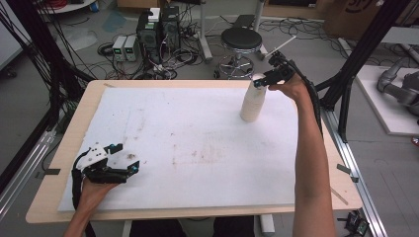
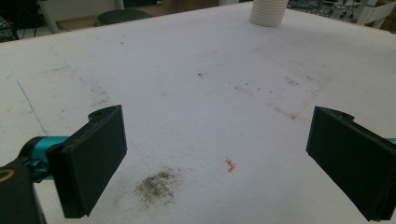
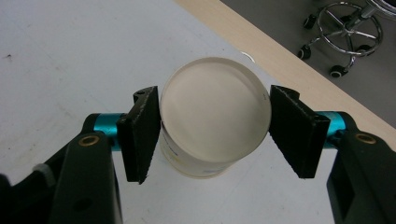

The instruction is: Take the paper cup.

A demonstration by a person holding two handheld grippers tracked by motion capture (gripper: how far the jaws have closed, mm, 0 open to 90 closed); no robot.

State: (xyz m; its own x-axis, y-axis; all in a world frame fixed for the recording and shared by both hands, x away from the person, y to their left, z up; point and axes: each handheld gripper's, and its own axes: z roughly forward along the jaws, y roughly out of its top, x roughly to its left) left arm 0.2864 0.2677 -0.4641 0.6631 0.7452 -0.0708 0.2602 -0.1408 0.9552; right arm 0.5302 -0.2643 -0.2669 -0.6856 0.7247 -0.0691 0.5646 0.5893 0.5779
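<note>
A tall stack of white paper cups stands on the white mat at the far right of the table. My right gripper comes down on the stack from above, and its black pads press on both sides of the top cup. Nothing else is between its jaws. My left gripper rests low over the mat near the front left corner. Its jaws stand wide open with only bare mat between them. The base of the stack appears far off in the left gripper view.
A stained white foam mat covers the wooden table. A dark smudge lies between the left jaws. Beyond the far edge stand a black stool, computer boxes and tangled cables on the floor.
</note>
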